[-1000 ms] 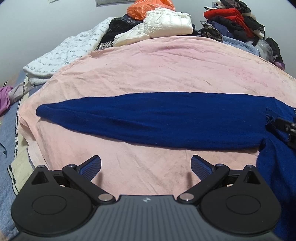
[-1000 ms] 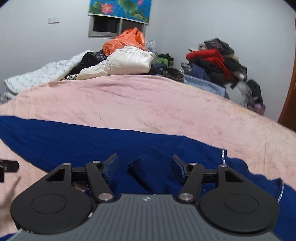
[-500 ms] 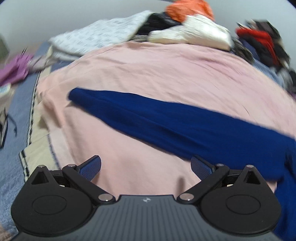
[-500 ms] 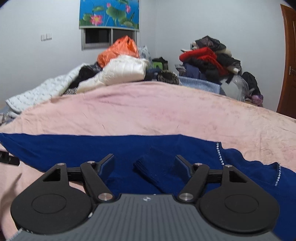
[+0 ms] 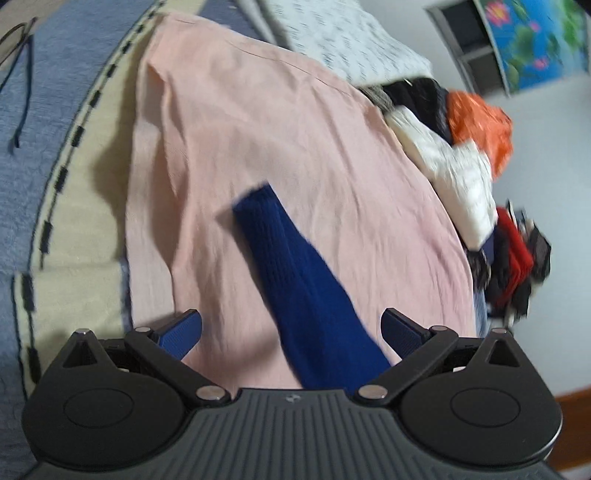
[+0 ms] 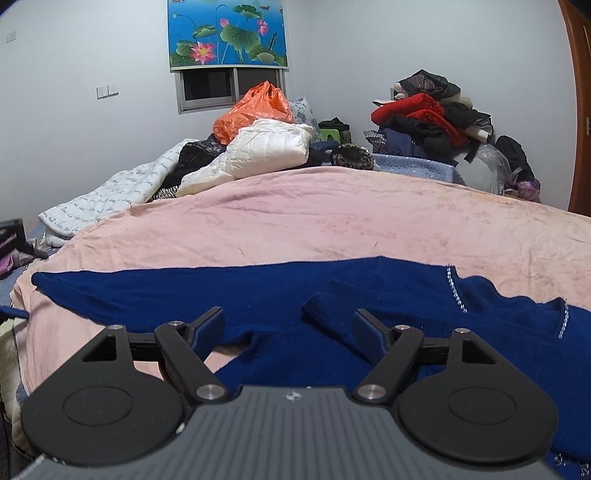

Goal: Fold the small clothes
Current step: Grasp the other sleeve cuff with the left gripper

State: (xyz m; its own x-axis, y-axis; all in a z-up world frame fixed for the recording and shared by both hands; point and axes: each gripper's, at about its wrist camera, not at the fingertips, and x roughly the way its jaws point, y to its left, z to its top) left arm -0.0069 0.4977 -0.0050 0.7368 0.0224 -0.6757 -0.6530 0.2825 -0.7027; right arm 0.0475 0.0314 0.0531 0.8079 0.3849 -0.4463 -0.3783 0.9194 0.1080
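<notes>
Navy knit sweater (image 6: 258, 295) is lying spread across the pink blanket (image 6: 332, 221). Left gripper (image 5: 291, 328) is hanging spread over its long sleeve (image 5: 295, 273); right gripper (image 6: 288, 325), jaws just widening, is straddling the folded cuff (image 6: 321, 314) unpinched. Risk: knit sliding, fold unrolling.

A white-walled bedroom held a bed (image 6: 332, 218) under a pink cover, a small window (image 6: 229, 88) beneath a lotus-print blind (image 6: 227, 33), and a brown door (image 6: 581, 110).

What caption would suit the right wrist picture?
Open right gripper hovering over a blue sweater spread on a pink blanket.
</notes>
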